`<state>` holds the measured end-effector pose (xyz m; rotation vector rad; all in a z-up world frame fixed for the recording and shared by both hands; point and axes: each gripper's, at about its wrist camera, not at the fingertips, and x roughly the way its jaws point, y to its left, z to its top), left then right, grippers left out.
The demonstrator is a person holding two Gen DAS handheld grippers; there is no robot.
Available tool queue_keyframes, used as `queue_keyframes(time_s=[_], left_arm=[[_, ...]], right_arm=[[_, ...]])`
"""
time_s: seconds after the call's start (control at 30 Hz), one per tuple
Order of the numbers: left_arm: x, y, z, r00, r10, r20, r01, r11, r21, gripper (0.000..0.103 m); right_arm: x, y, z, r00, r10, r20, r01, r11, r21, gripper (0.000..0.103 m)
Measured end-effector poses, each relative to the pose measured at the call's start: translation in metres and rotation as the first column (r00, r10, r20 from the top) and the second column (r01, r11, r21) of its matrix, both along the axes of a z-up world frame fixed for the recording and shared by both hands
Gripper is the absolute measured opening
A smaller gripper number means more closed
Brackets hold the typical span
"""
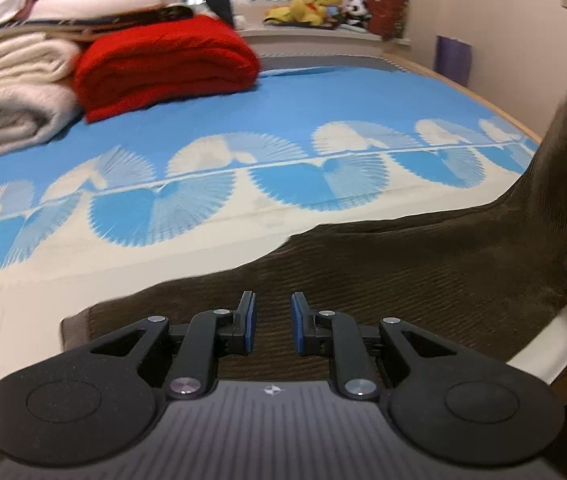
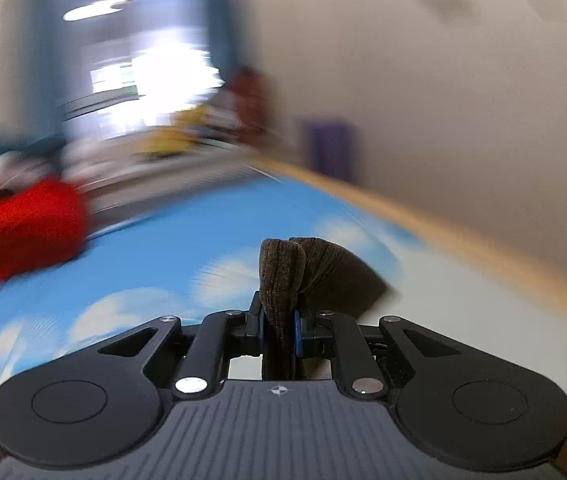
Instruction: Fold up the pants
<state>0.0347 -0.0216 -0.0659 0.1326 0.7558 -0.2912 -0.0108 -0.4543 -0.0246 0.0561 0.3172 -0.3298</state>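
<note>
Evidently a bunched fold of the brown corduroy pants [image 2: 283, 280] was pinched between the fingers of the right gripper [image 2: 279, 330], raised off the bed [image 1: 243, 92]. The left gripper [image 1: 271, 322] was held narrowly parted and empty above the pants. Soft, limp, fairly heavy cloth was judged; hem or waistband offered the best hold.

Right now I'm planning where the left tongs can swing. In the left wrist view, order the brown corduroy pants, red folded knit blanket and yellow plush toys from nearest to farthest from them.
1. Brown corduroy pants, directly beneath the open left tongs.
2. Red folded knit blanket, ahead left.
3. Yellow plush toys, far back on the ledge.
</note>
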Motion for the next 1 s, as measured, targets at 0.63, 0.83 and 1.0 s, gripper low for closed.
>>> queue_keyframes(time_s=[0.63, 0.83, 1.0], left_arm=[[-0.003, 0.083, -0.051, 0.993, 0.077, -0.092, -0.083, 0.995, -0.061, 0.020], [0.002, 0.068, -0.055, 0.994, 0.065, -0.086, -0.072, 0.994, -0.079, 0.020], [0.000, 0.059, -0.058, 0.996, 0.050, -0.071, -0.054, 0.997, -0.054, 0.020]], right_arm=[[-0.013, 0.267, -0.139, 0.630, 0.631, -0.453, -0.710, 0.704, -0.009, 0.064], [0.000, 0.289, -0.165, 0.527, 0.679, -0.512, -0.767, 0.639, 0.059, 0.069], [-0.007, 0.298, -0.167, 0.492, 0.679, -0.545, -0.801, 0.598, 0.022, 0.042]])
